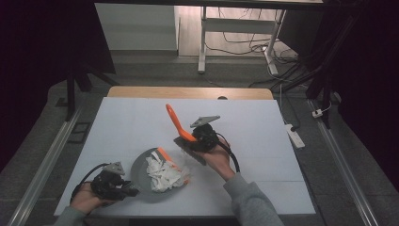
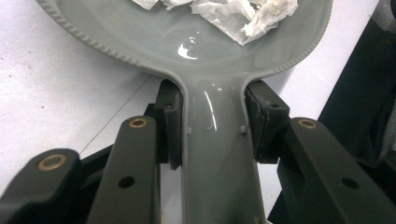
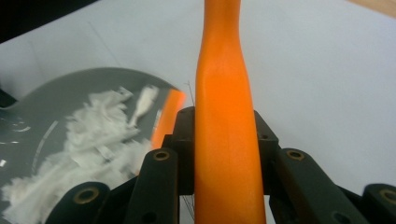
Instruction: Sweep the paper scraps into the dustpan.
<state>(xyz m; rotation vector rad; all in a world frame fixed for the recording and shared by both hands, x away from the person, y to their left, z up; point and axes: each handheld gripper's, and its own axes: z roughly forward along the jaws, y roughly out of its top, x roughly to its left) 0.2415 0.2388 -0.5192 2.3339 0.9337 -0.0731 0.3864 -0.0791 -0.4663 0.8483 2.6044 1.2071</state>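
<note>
On the white desk (image 1: 141,117), the left tool (image 1: 123,188) pinches the grey plastic dustpan (image 1: 141,174) holding white paper scraps (image 1: 162,172); the right tool (image 1: 200,139) clamps the orange-handled brush (image 1: 176,123). Sweep low, holding the pan flat.

white table (image 1: 263,132), grey dustpan (image 1: 141,172)

The dustpan (image 1: 141,176) lay on the table (image 1: 122,122) at the lower middle of the high view, with the paper scraps (image 1: 162,173) in it toward its right side. The left gripper (image 1: 123,188) sat at the lower left, just left of the pan, jaws either side of its handle (image 2: 218,158). The right gripper (image 1: 192,141) was right of and above the pan, the brush (image 1: 176,121) rising from it toward the upper left.
</note>
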